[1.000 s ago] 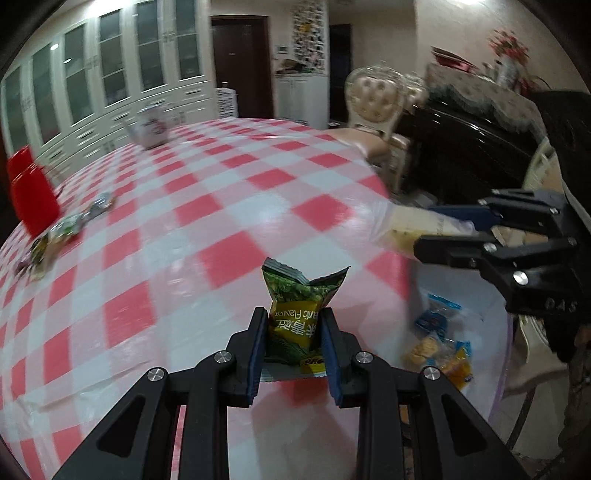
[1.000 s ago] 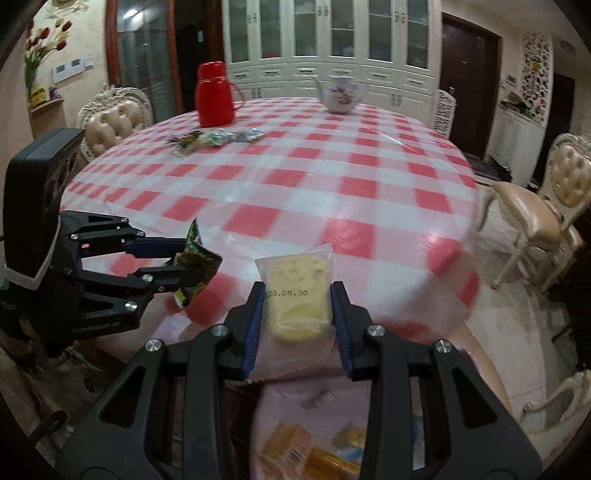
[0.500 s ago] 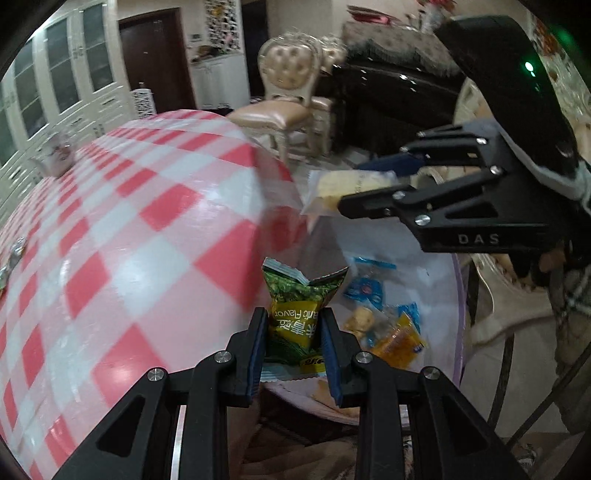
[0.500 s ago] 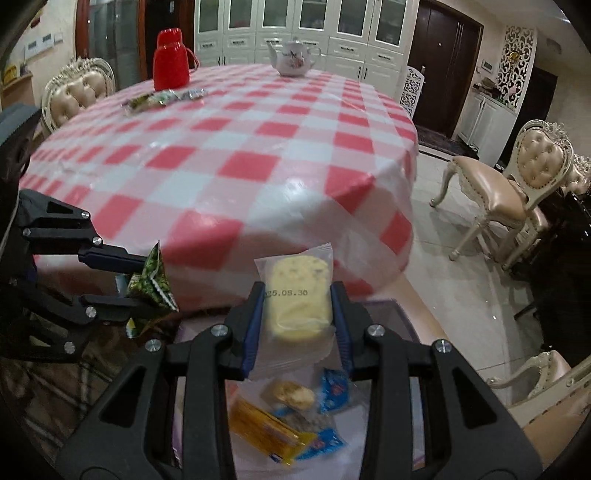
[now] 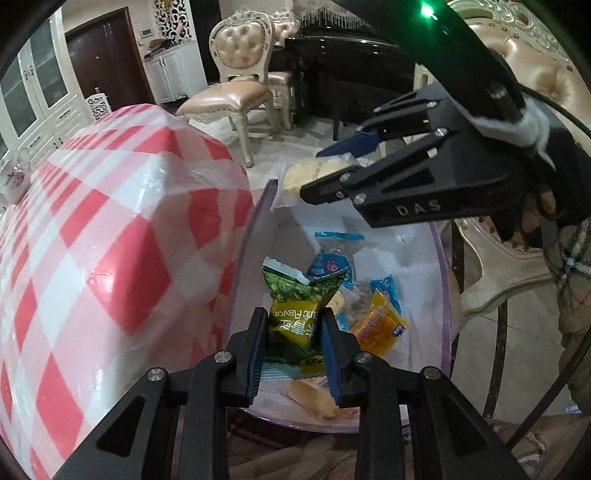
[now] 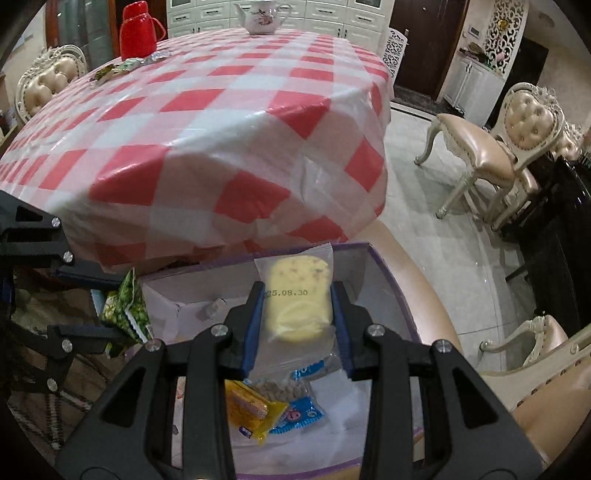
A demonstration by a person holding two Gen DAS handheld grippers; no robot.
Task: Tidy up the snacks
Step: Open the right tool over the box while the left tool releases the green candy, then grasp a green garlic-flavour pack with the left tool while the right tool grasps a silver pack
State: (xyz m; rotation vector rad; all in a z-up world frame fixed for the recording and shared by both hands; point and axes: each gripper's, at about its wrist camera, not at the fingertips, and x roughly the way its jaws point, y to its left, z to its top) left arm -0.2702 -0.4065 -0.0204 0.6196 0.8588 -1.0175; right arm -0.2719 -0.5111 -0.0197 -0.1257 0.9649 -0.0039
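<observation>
Holding a green snack packet [image 5: 295,314] between clamped jaws, the left hand-held gripper [image 5: 293,332] hangs over the open box [image 5: 441,280] beside the worktop [image 5: 110,229]; we note the right hand-held gripper [image 6: 297,314] likewise clamped on a clear-wrapped yellow cake [image 6: 297,302] above the same box. We judge both packets light, soft and crushable, the film slippery; a grip across the body, as now, looks sounder than one at the crimped ends. Loose snacks [image 6: 266,406] already lie on the box floor. The right wrist view alone shows the red flask [image 6: 138,31], the teapot [image 6: 262,16] and further packets [image 6: 125,68] on the far worktop; the left wrist view alone shows the green packet's printed face.
</observation>
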